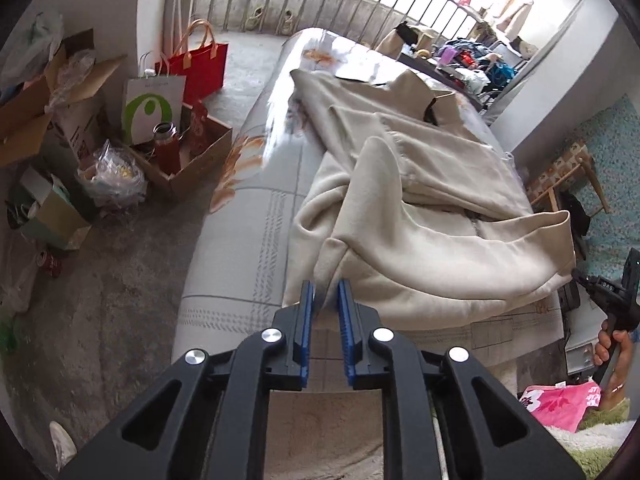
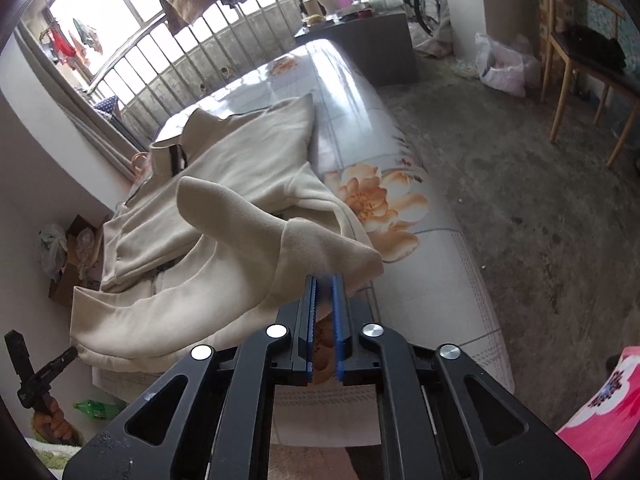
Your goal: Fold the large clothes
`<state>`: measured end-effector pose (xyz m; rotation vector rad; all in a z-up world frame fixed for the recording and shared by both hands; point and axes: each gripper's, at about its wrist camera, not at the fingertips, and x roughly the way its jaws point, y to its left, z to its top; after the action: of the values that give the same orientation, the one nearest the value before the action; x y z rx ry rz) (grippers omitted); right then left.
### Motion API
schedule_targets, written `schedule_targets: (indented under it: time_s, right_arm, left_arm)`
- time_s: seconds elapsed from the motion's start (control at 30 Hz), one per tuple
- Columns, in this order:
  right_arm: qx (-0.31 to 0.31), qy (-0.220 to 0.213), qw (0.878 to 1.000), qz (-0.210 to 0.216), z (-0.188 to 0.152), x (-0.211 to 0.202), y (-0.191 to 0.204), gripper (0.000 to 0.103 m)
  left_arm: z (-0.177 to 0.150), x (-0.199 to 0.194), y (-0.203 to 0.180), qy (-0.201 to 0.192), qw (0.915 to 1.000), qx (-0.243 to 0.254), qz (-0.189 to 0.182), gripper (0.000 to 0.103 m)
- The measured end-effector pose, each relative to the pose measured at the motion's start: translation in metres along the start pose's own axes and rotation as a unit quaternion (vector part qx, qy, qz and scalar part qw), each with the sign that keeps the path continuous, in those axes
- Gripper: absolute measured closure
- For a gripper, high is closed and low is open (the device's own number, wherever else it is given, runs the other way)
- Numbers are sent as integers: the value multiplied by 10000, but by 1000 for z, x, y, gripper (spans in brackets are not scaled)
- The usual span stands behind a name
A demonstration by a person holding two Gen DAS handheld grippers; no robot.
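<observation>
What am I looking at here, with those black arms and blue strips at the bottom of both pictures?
Those are hand-held tongs, not a robot: a person carries one in each hand, and each has a small wide-angle camera looking along its two fingers. One picture is taken from the left tongs, the other from the right tongs. The blue strips are the gripping pads. A cream jacket lies on a flowered mattress. Both tongs are pinched on the jacket's near edge, the left on one corner, the right on the other, and that edge is raised off the mattress. At the edge of each picture you can see the person's other hand holding the other tool.
</observation>
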<state>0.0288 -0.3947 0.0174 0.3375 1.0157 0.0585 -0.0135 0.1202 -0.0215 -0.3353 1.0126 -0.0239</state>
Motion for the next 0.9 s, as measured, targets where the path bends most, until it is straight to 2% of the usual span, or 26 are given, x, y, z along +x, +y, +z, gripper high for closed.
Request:
schedule_targets:
  time_s: [0.03, 0.1, 0.17, 0.23, 0.3, 0.33, 0.43, 0.5, 0.57, 0.63, 0.73, 0.83, 0.9]
  right_arm:
    - [73, 66, 10000, -5, -1, 5, -5, 79]
    - [281, 16, 9996, 8, -2, 5, -13, 74]
    - [109, -183, 9998, -42, -5, -7, -8, 65]
    - [-202, -393, 9990, -83, -4, -18, 6, 47]
    - [-514, -415, 9978, 86, 0, -18, 26, 46]
    - [-690, -374, 9966, 265, 2, -14, 38, 42]
    - [-1168, -126, 9906, 703, 2, 10, 77, 39]
    - [-1503, 98, 9857, 759, -2, 32, 101, 39]
    - [-1807, 282, 9808, 678, -8, 53, 120, 39]
    - [-2009, 418, 9773, 525, -12, 71, 131, 39]
    - [-1975, 619, 9774, 432, -14, 87, 131, 39]
    - [-1987, 676, 9769, 389, -14, 94, 127, 39]
    - [-2254, 650, 9718, 253, -18, 95, 132, 39]
  left_arm:
    - [-1, 1, 2, -66, 9998, -18, 175, 89]
    - [-1, -10, 5, -300, 9988, -25, 380, 84]
    - [-2, -27, 5, -644, 9975, 28, 273, 77]
    - [0, -35, -3, -833, 9962, 205, 175, 73]
    - [8, -29, -23, -767, 9959, 481, -45, 72]
    - [12, -23, -35, -716, 9955, 606, -151, 72]
    - [22, 8, -77, -291, 9927, 964, -665, 71]
    - [24, 31, -103, 5, 9892, 1172, -874, 64]
    - [22, 53, -124, 205, 9863, 1439, -778, 64]
    - [17, 73, -137, 332, 9847, 1675, -338, 64]
    - [10, 89, -141, 406, 9802, 1931, 188, 64]
    - [5, 93, -138, 314, 9787, 1971, 469, 75]
    - [2, 92, -137, 191, 9758, 2080, 650, 88]
